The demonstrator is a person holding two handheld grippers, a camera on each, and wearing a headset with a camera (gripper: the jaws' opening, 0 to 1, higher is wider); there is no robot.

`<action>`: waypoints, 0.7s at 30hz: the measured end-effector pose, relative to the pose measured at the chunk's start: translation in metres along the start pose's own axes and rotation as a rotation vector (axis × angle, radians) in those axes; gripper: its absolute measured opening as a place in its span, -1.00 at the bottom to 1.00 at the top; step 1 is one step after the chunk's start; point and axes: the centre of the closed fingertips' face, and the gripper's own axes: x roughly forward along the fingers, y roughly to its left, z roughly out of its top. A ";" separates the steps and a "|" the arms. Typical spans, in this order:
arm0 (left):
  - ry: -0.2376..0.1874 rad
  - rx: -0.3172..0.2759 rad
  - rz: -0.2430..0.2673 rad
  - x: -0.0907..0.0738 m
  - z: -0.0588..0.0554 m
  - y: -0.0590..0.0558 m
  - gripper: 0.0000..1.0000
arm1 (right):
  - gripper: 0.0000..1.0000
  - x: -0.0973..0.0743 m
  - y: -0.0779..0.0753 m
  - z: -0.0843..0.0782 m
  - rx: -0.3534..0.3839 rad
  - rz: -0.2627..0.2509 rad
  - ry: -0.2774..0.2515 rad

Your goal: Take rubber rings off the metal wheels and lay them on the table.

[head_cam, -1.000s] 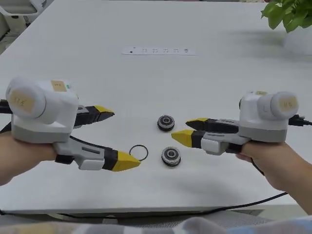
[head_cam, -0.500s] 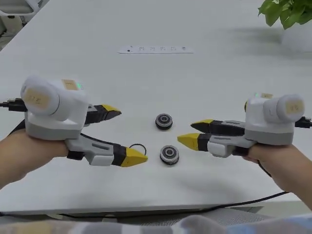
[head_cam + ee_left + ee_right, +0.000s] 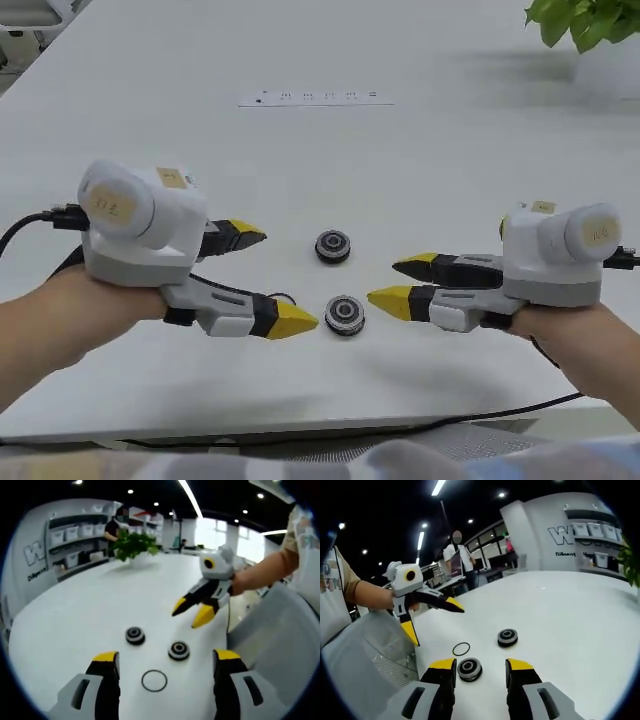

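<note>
Both grippers empty and open above the white tabletop (image 3: 300, 170), close to its near edge; one rubber ring already lying loose.
Potted plant (image 3: 585, 25) at the far right corner. Left gripper (image 3: 288, 279) held low toward the near left, jaws spread wide, nothing between them. Right gripper (image 3: 383, 280) toward the near right, jaws parted by a narrower gap, also holding nothing; the two point at each other. White power strip (image 3: 315, 98) flat toward the far edge, about mid-width. Two metal wheels lie flat midway along the near edge, between the two sets of tips: far wheel (image 3: 333, 246), and near wheel (image 3: 345, 314) just off the right gripper's tips. Black rubber ring (image 3: 154, 680) flat on the tabletop just left of the near wheel, apart from it, in the left gripper's open gap.
</note>
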 end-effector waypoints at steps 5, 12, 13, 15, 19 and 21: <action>0.002 0.000 -0.008 0.007 0.000 -0.001 0.49 | -0.26 0.001 0.000 -0.006 -0.018 0.010 0.015; 0.009 -0.002 -0.016 0.013 -0.003 -0.002 0.39 | -0.28 0.004 -0.002 -0.019 -0.038 0.018 0.045; 0.012 -0.007 -0.019 0.014 -0.004 -0.002 0.36 | -0.29 0.004 -0.002 -0.020 -0.042 0.019 0.048; 0.013 -0.011 -0.023 0.016 -0.005 -0.003 0.34 | -0.32 0.005 -0.002 -0.023 -0.053 0.023 0.055; 0.019 -0.009 -0.032 0.020 -0.007 -0.006 0.32 | -0.36 0.008 0.002 -0.028 -0.074 0.034 0.074; 0.023 -0.008 -0.037 0.022 -0.008 -0.008 0.31 | -0.37 0.009 0.004 -0.032 -0.091 0.041 0.089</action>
